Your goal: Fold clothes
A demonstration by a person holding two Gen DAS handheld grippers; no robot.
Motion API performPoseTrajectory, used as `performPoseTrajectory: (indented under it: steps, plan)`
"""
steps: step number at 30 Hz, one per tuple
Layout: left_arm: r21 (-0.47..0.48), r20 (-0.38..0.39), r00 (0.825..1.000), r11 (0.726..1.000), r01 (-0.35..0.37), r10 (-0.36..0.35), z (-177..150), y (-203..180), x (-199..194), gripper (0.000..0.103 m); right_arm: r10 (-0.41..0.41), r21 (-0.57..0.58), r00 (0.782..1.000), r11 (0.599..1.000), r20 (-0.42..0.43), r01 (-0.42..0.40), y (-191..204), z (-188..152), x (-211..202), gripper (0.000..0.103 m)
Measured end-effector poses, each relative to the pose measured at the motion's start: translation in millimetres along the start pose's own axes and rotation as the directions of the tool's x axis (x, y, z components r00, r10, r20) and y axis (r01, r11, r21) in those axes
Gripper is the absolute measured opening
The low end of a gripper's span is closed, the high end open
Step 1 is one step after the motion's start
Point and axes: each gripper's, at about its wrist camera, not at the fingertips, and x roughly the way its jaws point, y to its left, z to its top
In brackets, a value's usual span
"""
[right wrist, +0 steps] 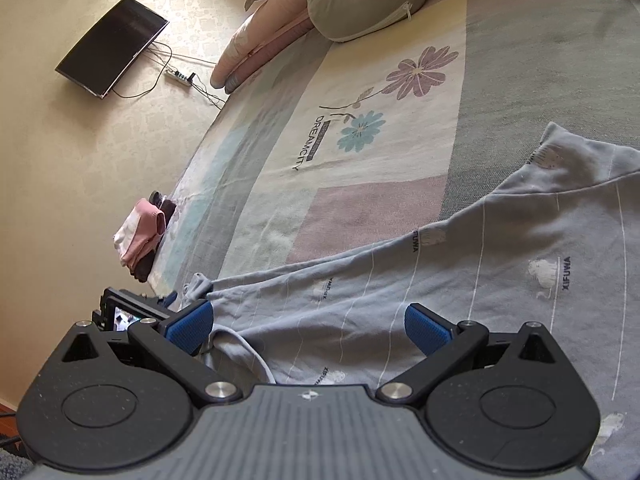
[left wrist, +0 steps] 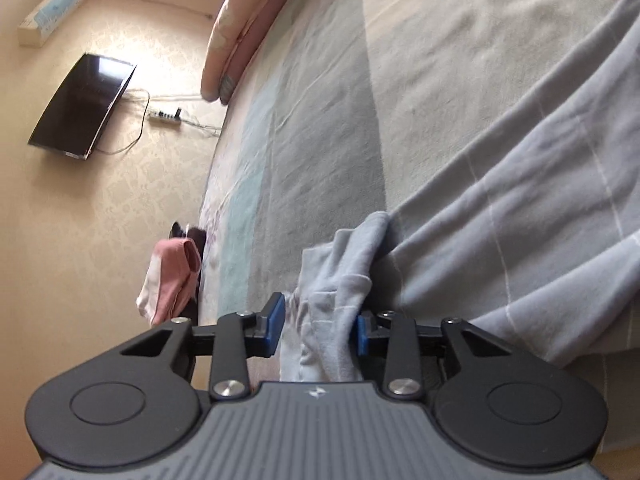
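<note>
Where the left wrist view closes in, the left gripper (left wrist: pixel 318 326) has its blue pads narrowed around a bunched corner of the grey garment (left wrist: pixel 520 208); one pad touches cloth, the other shows a slight gap. Only the right wrist view shows the garment spread flat over the patterned bedsheet (right wrist: pixel 360 152), printed lettering and thin stripes legible. Right gripper (right wrist: pixel 308 326) wide open above the cloth, holding nothing. Pink folded clothes (right wrist: pixel 138 232) at bed edge; a pillow (right wrist: pixel 360 4) beyond.
</note>
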Motion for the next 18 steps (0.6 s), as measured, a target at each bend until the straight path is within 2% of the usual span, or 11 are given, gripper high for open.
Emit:
performPoseTrajectory:
  steps: [1,4,6,8,11,15,18]
  plan:
    - [-0.013,0.006,1.0,1.0,0.02,-0.02,-1,3,-1,0.009,-0.002,-0.003,1.0,1.0,-0.003,0.002,1,-1,0,0.103]
    - [-0.093,0.031,0.995,0.991,0.096,-0.093,-6,18,-5,0.005,-0.014,-0.015,1.0,1.0,-0.007,0.014,4,-5,1,0.103]
    - [-0.185,0.07,0.983,0.966,0.18,-0.169,-10,40,-12,0.005,-0.015,-0.029,1.0,0.999,-0.012,0.015,7,-6,0,0.103]
    - [-0.319,0.122,0.958,0.903,0.287,-0.261,-18,71,-14,0.005,-0.017,-0.045,1.0,0.999,-0.022,0.016,11,-6,2,0.103]
    - [-0.449,0.232,0.916,0.799,0.4,-0.328,-34,111,-13,0.004,-0.017,-0.08,0.999,0.997,-0.043,0.013,19,-4,8,0.103]
    - [-0.55,0.379,0.843,0.64,0.537,-0.381,-59,144,-13,0.004,-0.012,-0.142,0.998,0.99,-0.059,0.003,36,1,23,0.103]
    - [-0.587,0.491,0.787,0.525,0.616,-0.374,-82,156,-14,0.004,0.009,-0.205,0.998,0.978,-0.062,-0.022,54,4,34,0.103]
